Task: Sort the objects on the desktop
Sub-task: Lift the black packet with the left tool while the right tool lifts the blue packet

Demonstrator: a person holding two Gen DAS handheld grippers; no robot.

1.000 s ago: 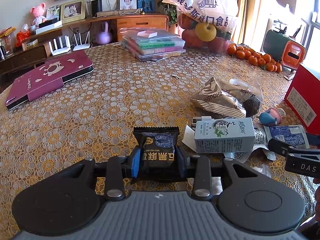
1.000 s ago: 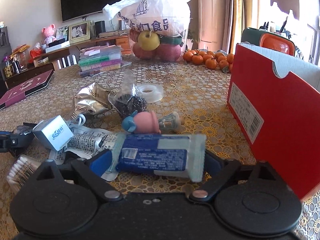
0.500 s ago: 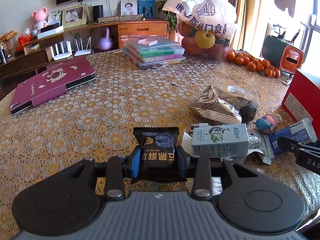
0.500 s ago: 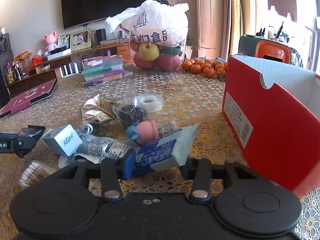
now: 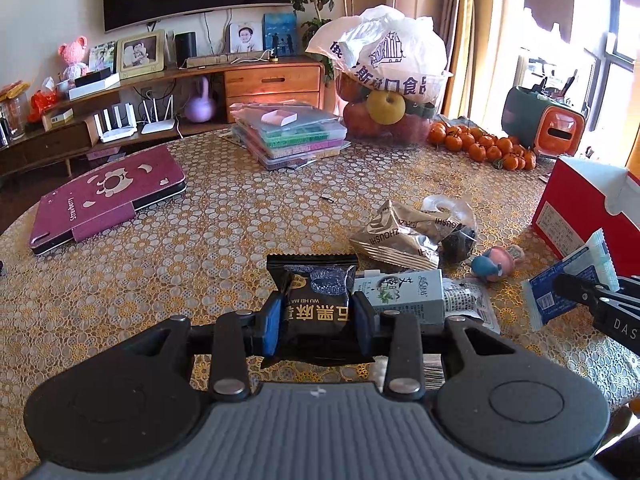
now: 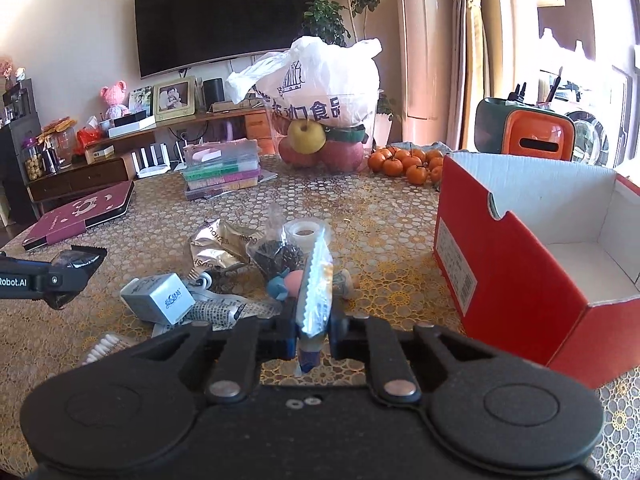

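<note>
The left gripper [image 5: 316, 316] still clamps the black snack packet [image 5: 314, 292], held above the tablecloth [image 5: 200, 248]. Right of it, the right gripper [image 6: 313, 330] grips the blue-and-silver sachet [image 6: 316, 284], now lifted and turned edge-on, no longer flat near the pile, beside the open red box [image 6: 516, 264].

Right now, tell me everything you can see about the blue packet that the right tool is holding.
The blue-and-white foil snack packet is a flat, sealed sachet with zigzag crimped ends and a silvery sheen. The right tool is shut on its lower part. From that tool's own camera it stands edge-on and upright. The left camera shows its blue printed face with a white label and a pale end, tilted. It is held off the patterned tablecloth, left of the open red cardboard box, touching only the tool.
</note>
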